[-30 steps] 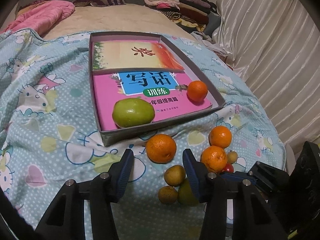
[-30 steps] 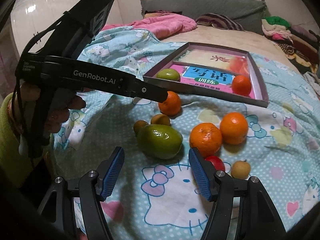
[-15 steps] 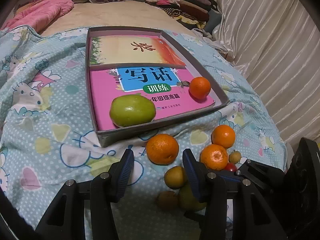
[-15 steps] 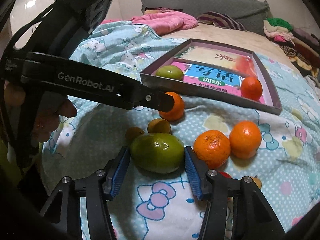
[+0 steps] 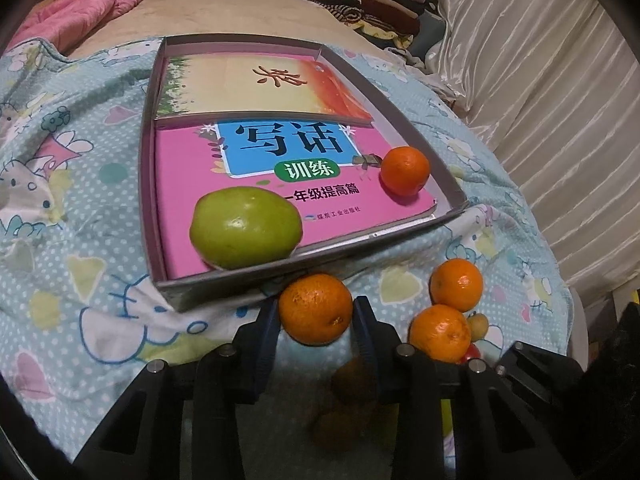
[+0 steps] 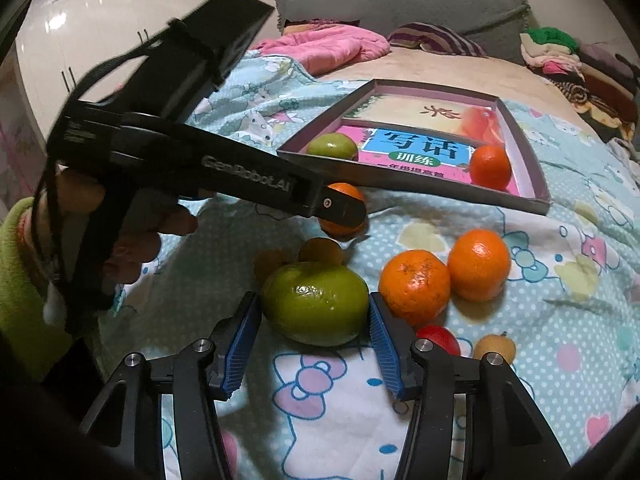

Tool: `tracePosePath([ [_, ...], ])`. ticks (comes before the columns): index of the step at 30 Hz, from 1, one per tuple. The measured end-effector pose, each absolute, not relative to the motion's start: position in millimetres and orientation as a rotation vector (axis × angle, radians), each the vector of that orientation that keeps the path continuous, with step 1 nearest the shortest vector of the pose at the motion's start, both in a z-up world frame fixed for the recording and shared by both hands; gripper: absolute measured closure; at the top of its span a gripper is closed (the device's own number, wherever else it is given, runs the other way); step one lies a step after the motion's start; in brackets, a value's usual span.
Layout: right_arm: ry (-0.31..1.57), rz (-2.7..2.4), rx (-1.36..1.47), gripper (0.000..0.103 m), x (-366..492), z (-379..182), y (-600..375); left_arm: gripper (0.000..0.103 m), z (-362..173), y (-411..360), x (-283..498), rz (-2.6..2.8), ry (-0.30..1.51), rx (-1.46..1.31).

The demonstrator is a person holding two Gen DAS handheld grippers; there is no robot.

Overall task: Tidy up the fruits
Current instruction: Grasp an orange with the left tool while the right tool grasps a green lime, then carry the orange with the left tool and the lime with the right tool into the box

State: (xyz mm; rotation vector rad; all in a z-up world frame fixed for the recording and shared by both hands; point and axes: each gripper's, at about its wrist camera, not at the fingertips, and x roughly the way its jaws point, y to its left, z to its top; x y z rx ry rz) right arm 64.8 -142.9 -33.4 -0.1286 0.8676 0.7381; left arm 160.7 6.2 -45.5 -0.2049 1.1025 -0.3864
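On the bed (image 5: 72, 216), the tray (image 5: 436, 152) is seen with a green fruit and a tangerine inside. A green mango (image 6: 316, 304) is clasped by the right tongs (image 6: 314, 344); a loose tangerine (image 5: 316, 308) is being squeezed by the closing left tongs (image 5: 316, 332).

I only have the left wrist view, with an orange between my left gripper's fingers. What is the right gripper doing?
Observer: The right gripper has a large green fruit between its fingers, touching the pads on both sides.
Operator: Is that the green one I see in the box?
Observer: No. That green fruit in the box is a second one, near the box's front-left corner.
Operator: And my left gripper?
Observer: Seen side-on, the left gripper is closing; its finger hides part of the orange, which lies just in front of the box wall.
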Motion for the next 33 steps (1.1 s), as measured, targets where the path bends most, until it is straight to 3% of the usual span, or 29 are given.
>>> tracePosePath([
  [33, 0.734, 0.567, 0.004, 0.048, 95, 11, -208, 0.066, 11, 1, 142, -0.362, 0.968, -0.188],
])
